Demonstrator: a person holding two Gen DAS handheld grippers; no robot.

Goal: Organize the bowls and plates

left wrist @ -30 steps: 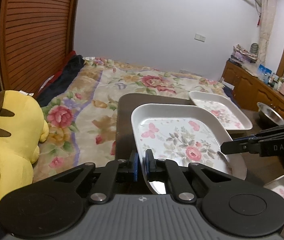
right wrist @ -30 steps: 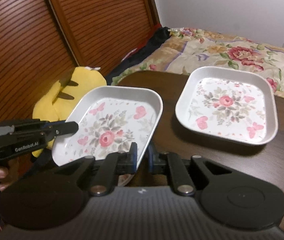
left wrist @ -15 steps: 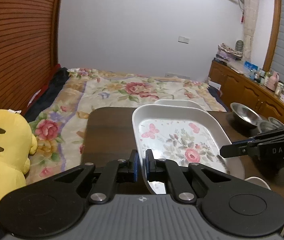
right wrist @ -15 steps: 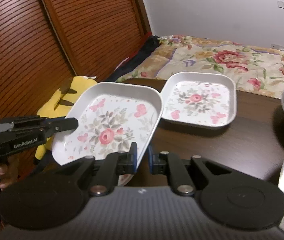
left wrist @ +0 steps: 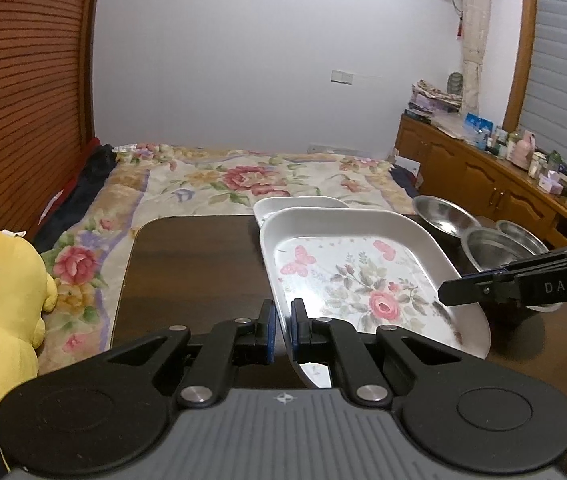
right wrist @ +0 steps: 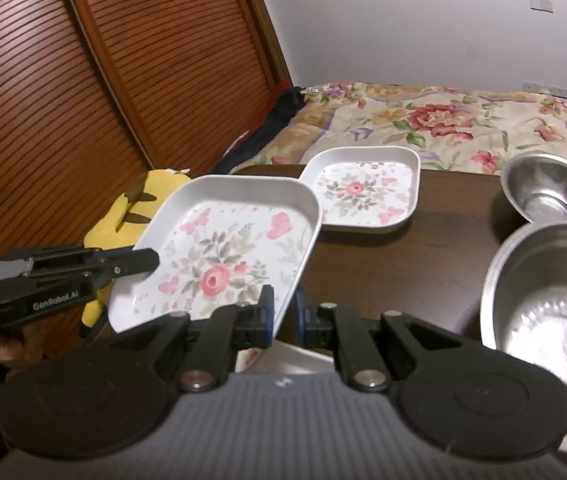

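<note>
I have drawn the white floral square plate back; both grippers clamp its edges, second floral plate lying ahead.

Floral plate held in the air by two grippers above a dark table

The right gripper is closed on the near edge of a white square plate with pink flower and butterfly print, which is tilted and lifted above the dark brown wooden table. The left gripper, black, pinches the left edge of the same plate. A second white square plate with the same flower print lies flat near the far edge of the table. Two shiny steel bowls stand at the right edge: a large one close, a smaller one behind it. A yellow plush toy sits beyond the left edge.
</note>
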